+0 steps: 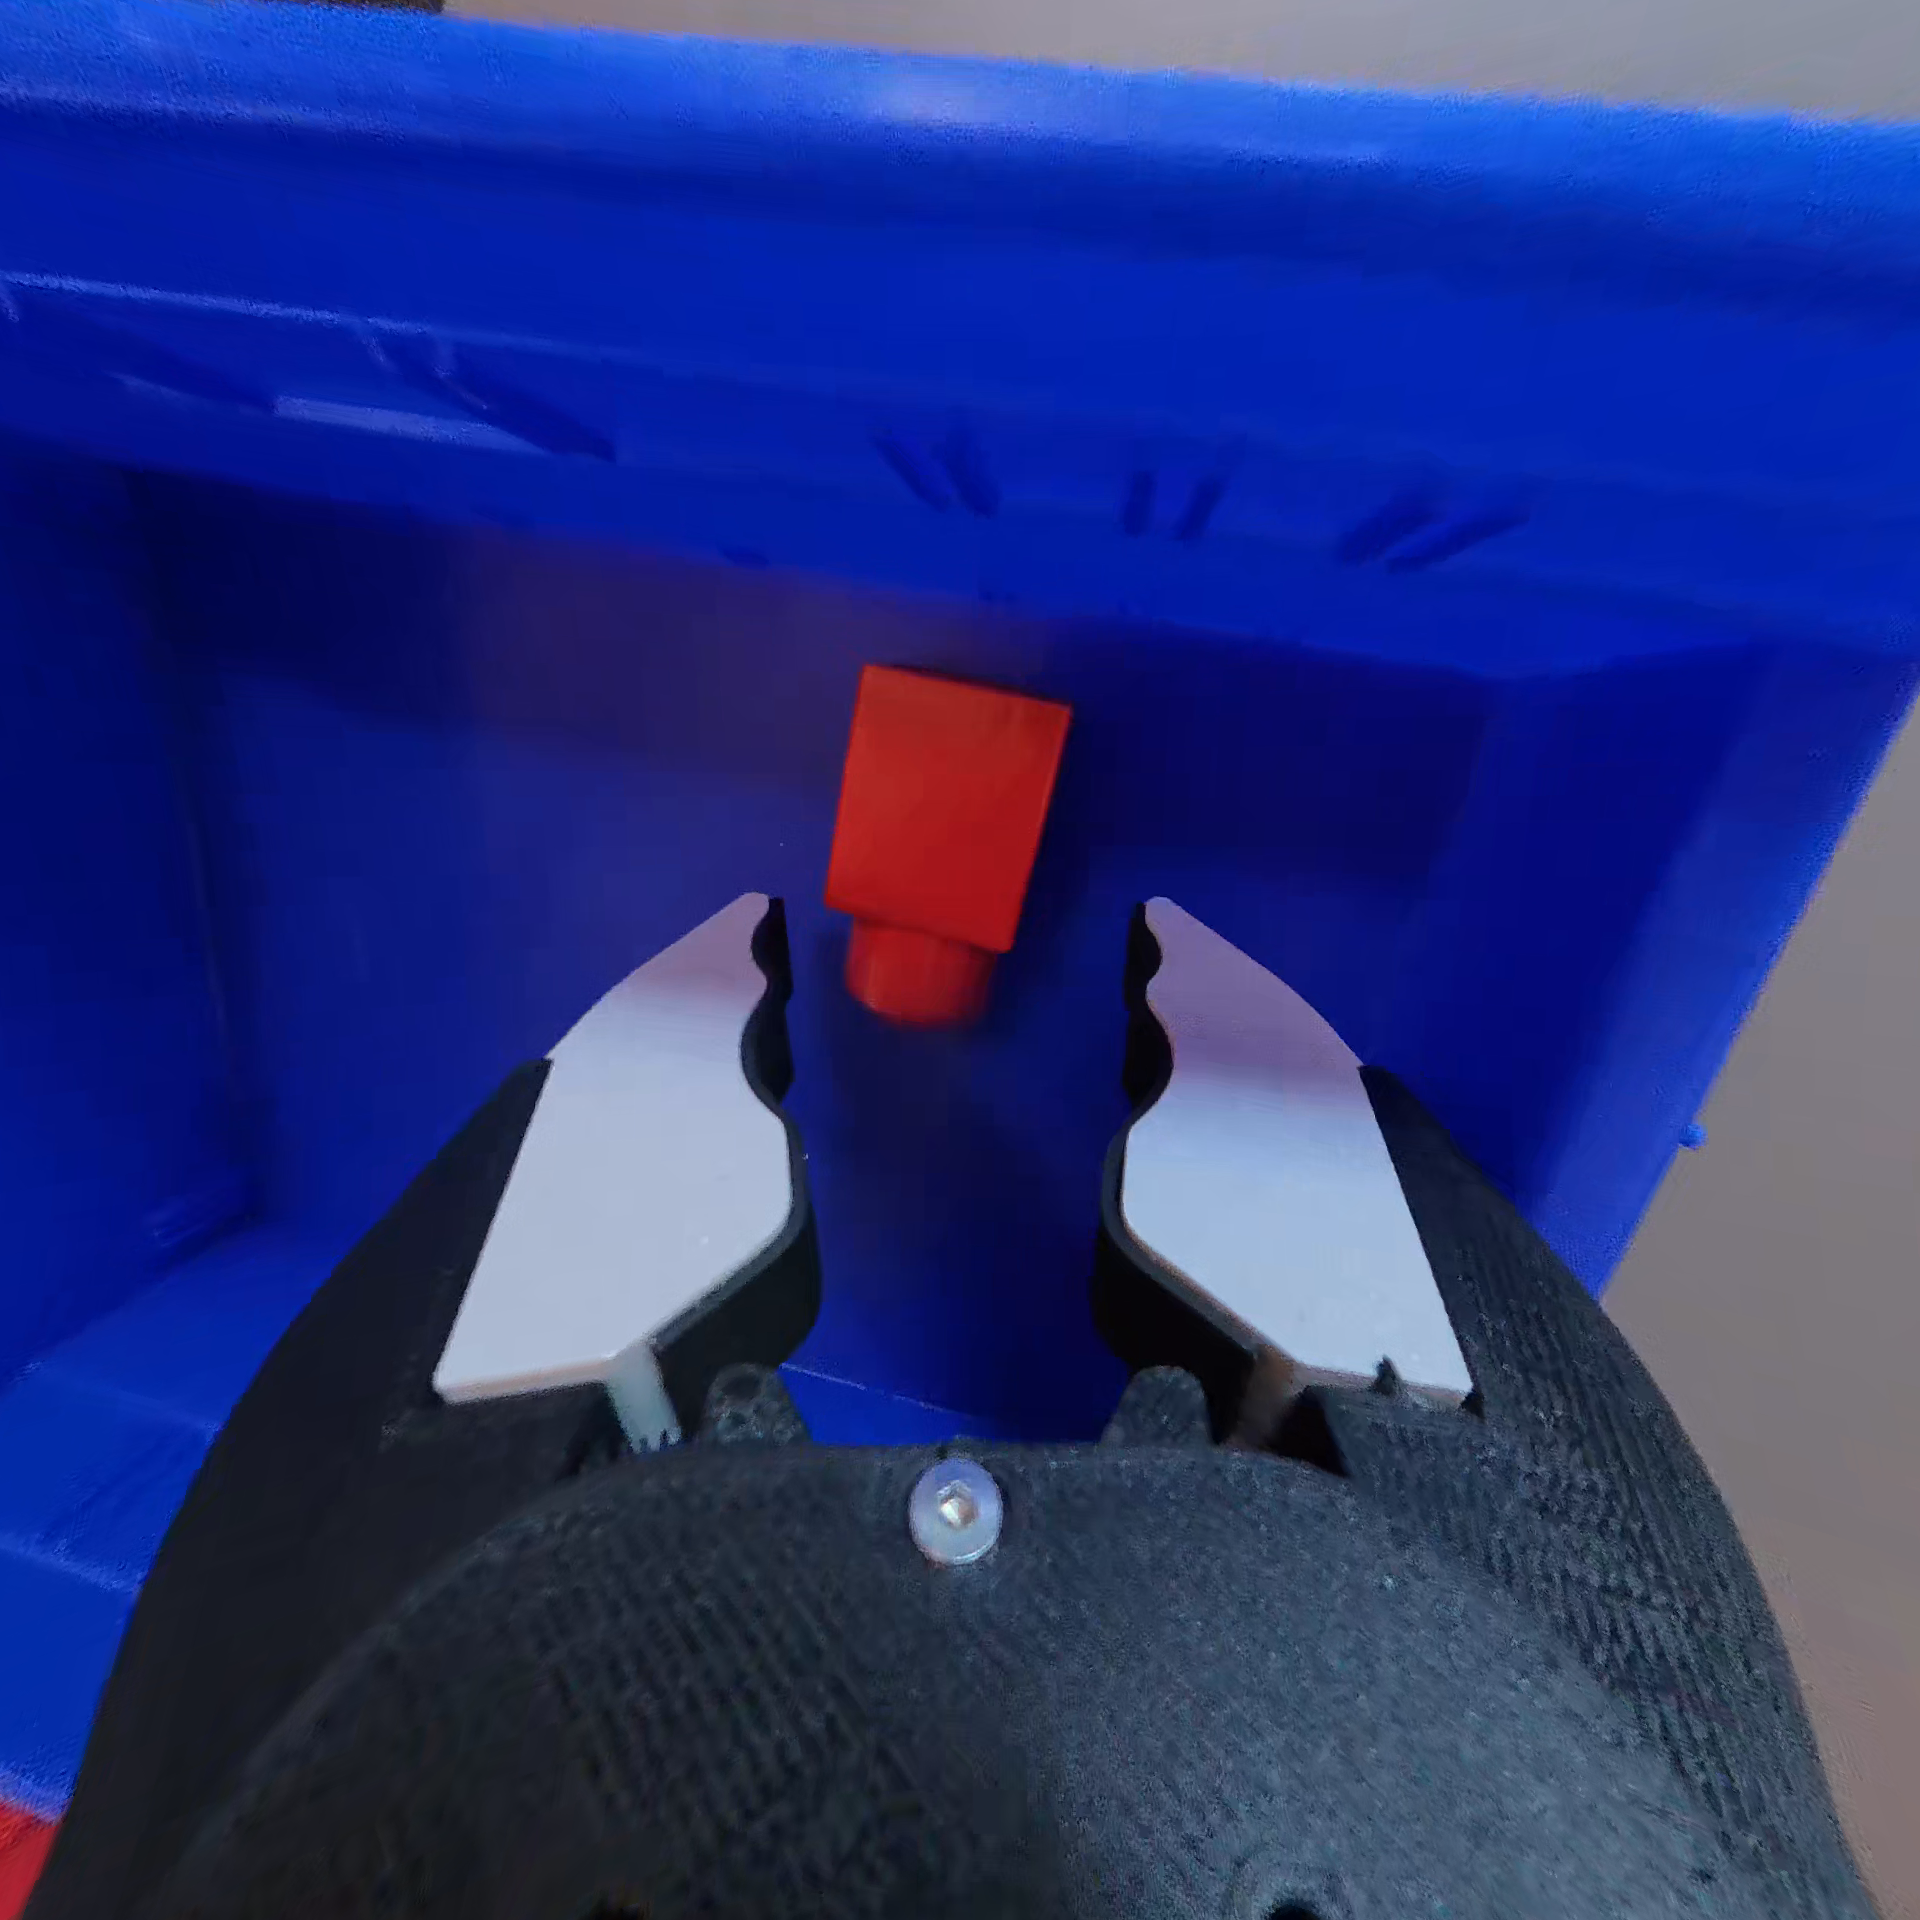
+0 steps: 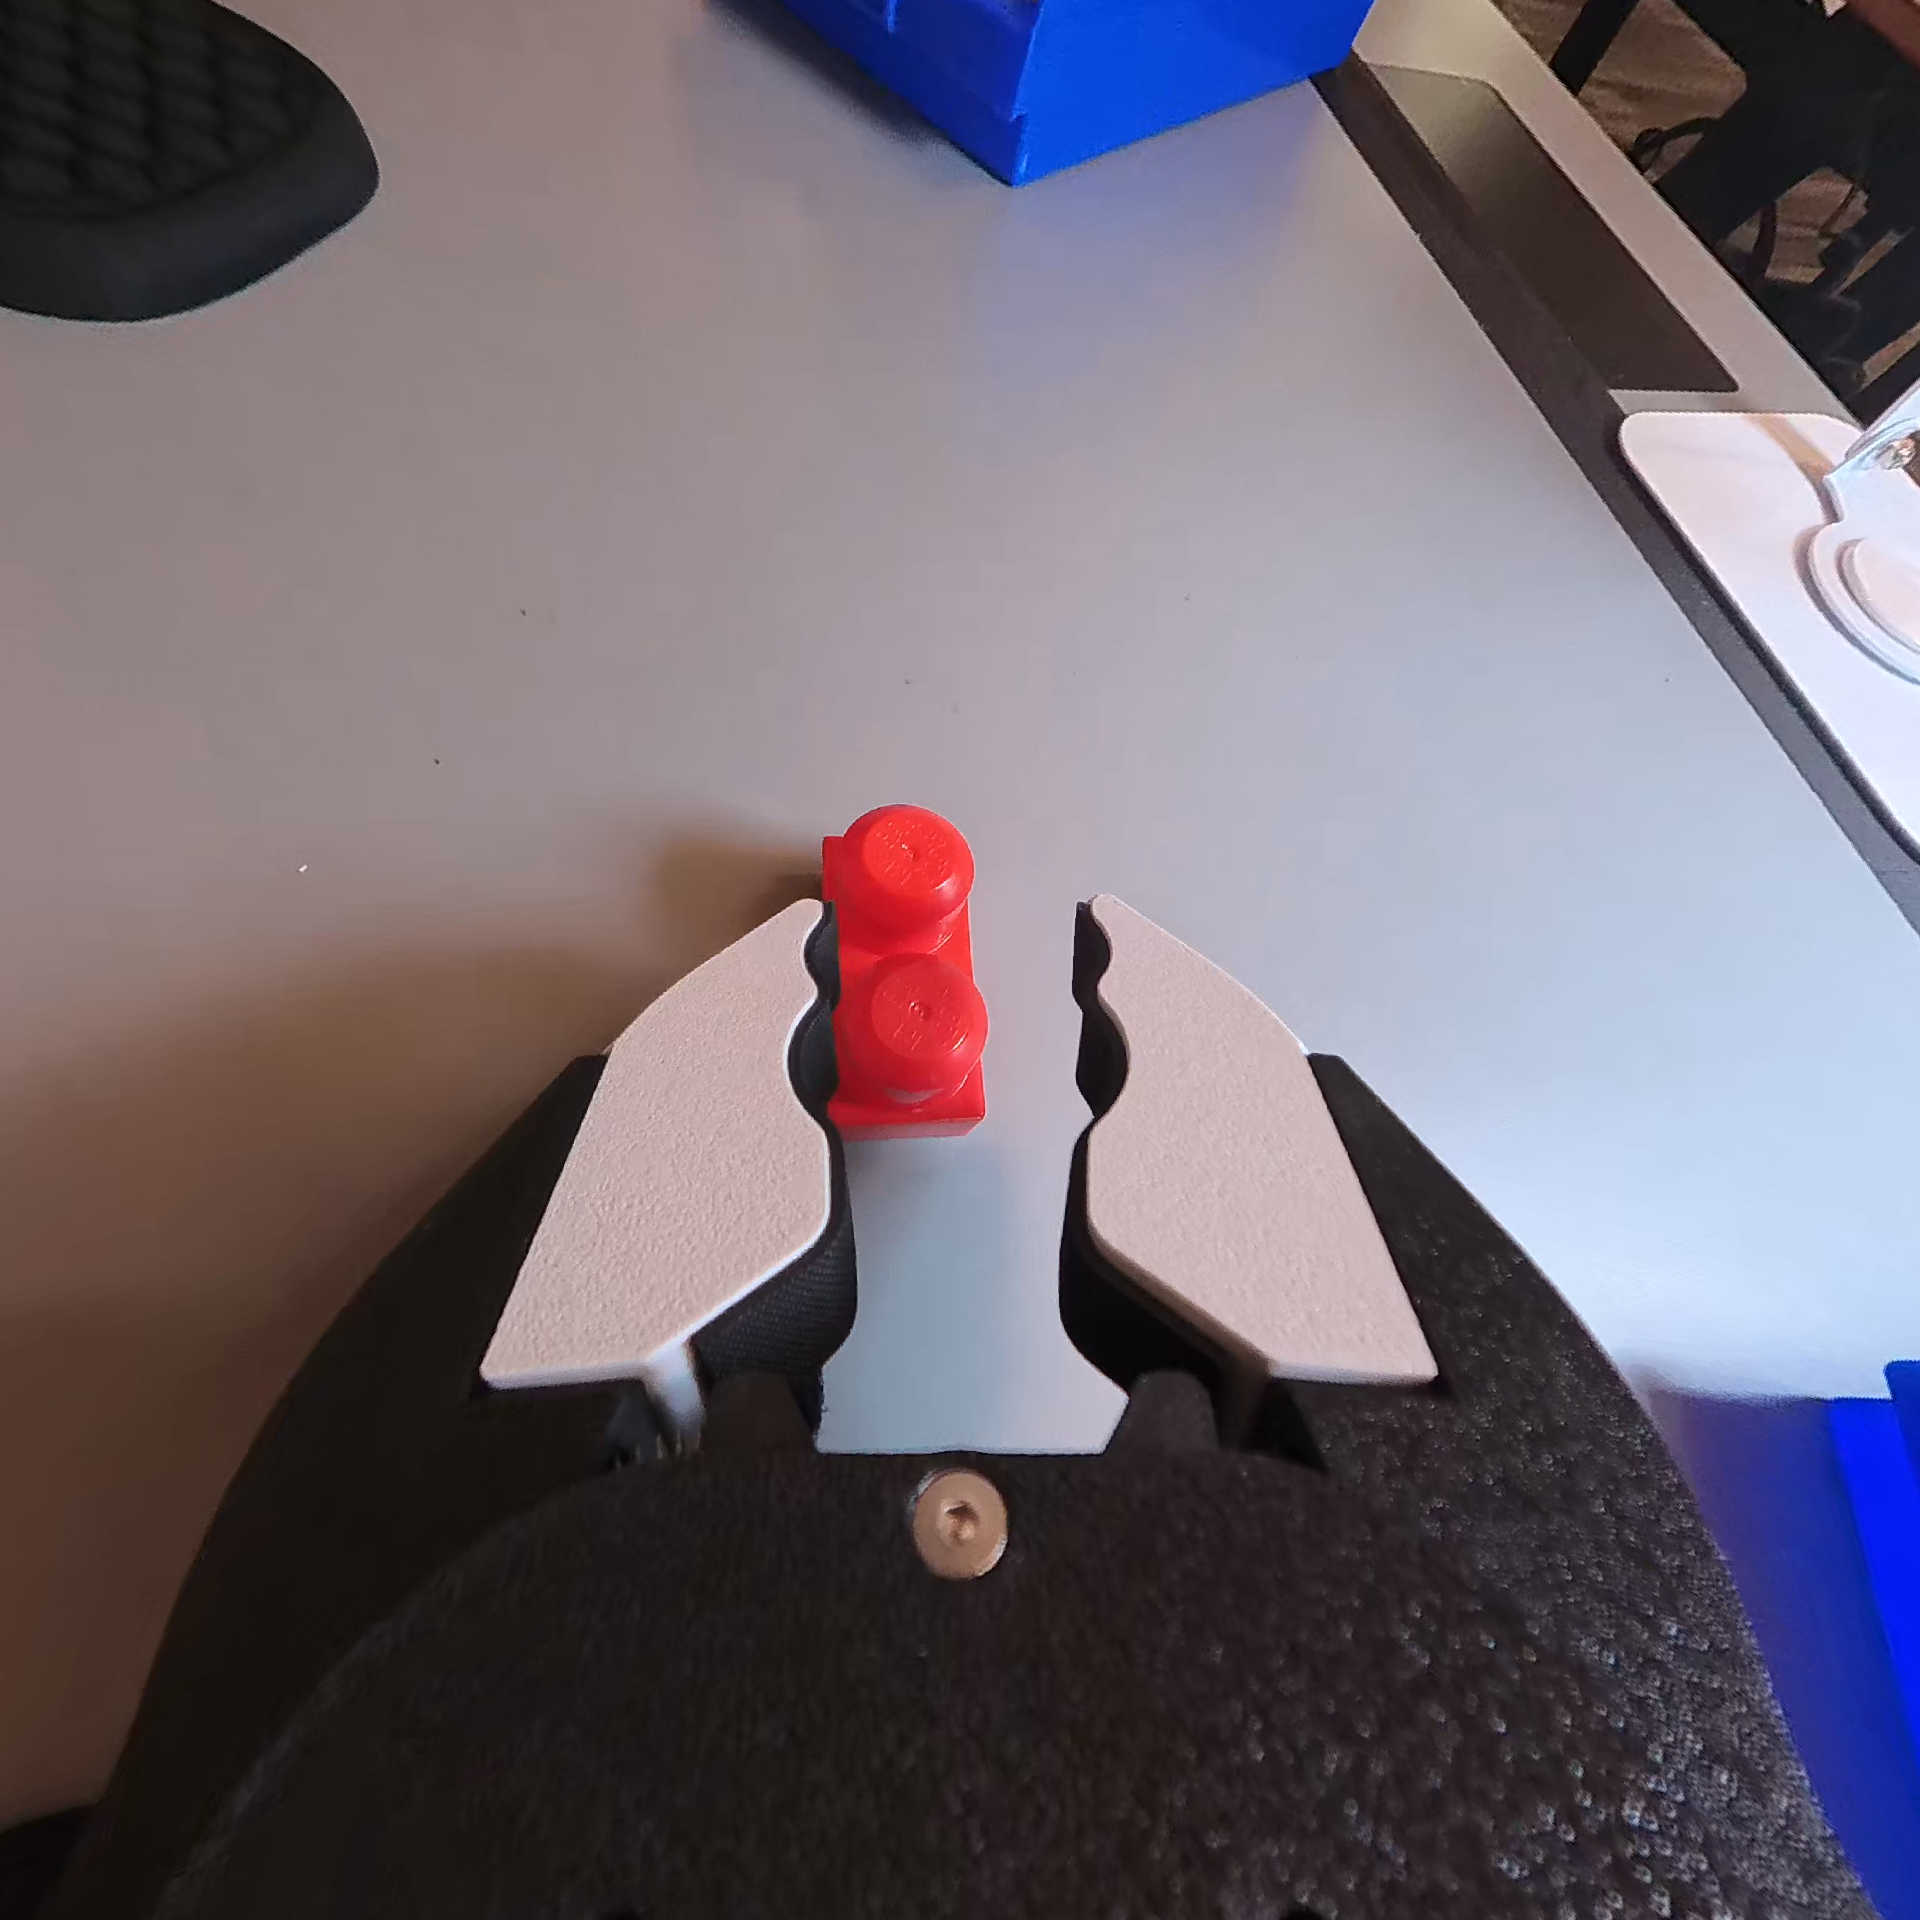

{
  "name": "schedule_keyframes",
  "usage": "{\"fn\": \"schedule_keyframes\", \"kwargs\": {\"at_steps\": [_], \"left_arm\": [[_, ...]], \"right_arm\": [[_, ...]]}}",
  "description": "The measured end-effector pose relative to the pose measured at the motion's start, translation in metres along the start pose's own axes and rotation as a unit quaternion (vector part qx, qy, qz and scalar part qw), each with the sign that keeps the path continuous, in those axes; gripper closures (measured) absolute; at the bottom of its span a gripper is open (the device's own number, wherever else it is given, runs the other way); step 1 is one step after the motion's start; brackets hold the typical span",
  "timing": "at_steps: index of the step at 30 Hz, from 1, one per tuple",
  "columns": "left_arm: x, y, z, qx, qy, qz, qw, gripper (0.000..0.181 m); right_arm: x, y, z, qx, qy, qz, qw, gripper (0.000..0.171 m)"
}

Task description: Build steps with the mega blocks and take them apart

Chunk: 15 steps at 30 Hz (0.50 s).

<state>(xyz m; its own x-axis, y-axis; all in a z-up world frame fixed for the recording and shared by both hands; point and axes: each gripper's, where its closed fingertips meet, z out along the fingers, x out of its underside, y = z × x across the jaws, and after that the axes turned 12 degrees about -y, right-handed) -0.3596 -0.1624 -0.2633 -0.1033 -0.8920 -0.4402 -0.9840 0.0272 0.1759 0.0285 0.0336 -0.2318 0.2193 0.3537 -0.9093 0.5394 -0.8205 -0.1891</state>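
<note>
In the left wrist view my left gripper [image 1: 958, 906] is open inside a blue plastic bin [image 1: 935, 312]. A small red one-stud block [image 1: 945, 831] lies on its side on the bin floor just past the fingertips, stud toward me, not held. In the right wrist view my right gripper [image 2: 951, 909] is open and low over the grey table [image 2: 727, 520]. A red two-stud block [image 2: 906, 987] stands studs up between the fingers, against the left finger [image 2: 707, 1122], with a gap to the right finger.
A blue bin [image 2: 1070, 83] stands at the far edge of the table. A black padded object [image 2: 156, 145] lies at the far left. A dark strip [image 2: 1558, 312] and a white tray [image 2: 1766, 540] lie to the right. Another blue piece [image 2: 1860, 1558] shows at lower right.
</note>
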Motion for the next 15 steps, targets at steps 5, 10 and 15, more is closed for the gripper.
{"fn": "schedule_keyframes", "kwargs": {"at_steps": [5,10,15], "left_arm": [[-0.008,0.006,-0.004,-0.035,-0.015,0.025,0.999,0.143],[-0.041,-0.01,-0.082,-0.095,-0.034,0.099,0.99,0.143],[-0.11,-0.135,-0.108,0.024,-0.128,0.18,0.975,0.144]], "right_arm": [[-0.003,0.0,0.0,0.002,-0.006,0.002,1.0,0.129],[-0.01,-0.003,-0.003,0.011,-0.02,0.002,1.0,0.129],[-0.039,0.002,0.0,0.009,-0.069,0.017,0.997,0.128]]}}
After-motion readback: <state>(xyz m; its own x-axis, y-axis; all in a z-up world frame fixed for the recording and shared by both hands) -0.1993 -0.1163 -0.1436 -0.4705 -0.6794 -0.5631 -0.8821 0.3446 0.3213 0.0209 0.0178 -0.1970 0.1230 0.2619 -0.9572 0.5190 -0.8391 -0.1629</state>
